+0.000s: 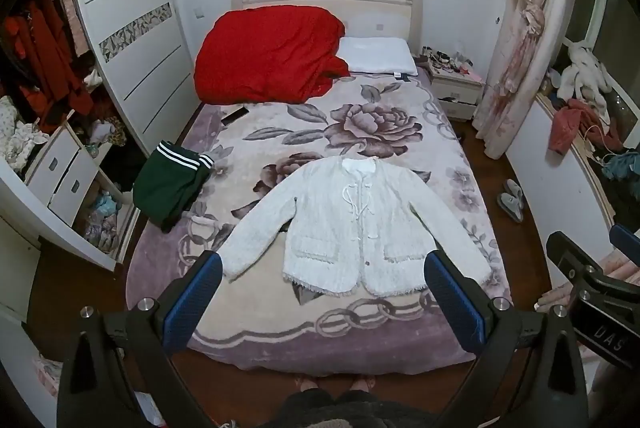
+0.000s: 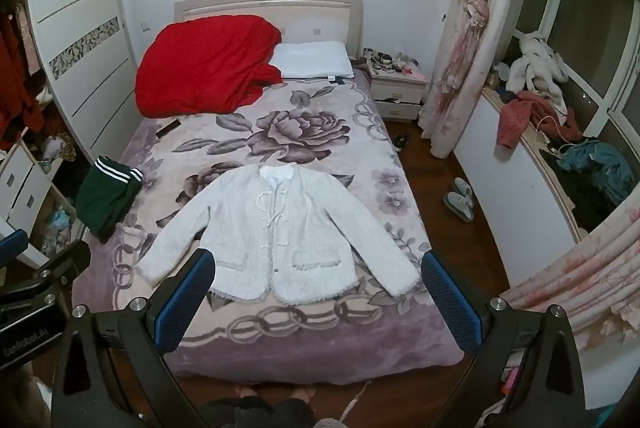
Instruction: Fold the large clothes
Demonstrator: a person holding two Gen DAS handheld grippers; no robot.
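The white jacket [image 1: 352, 224] lies flat and face up on the bed [image 1: 280, 328], sleeves spread, near the foot edge and about midway across. Green trousers [image 1: 172, 184] sit at the bed's left edge, a red quilt [image 1: 268, 56] and a pillow [image 1: 376, 54] at the head. The left gripper [image 1: 322, 302] and right gripper [image 2: 316, 298] hover above the foot edge, jaws wide apart, holding nothing.

We can't make out the clutter on the nightstand [image 1: 454, 78], too small; the wardrobe [image 1: 120, 40] runs off the frame's left; the red quilt [image 2: 208, 68] hides the headboard's left half.
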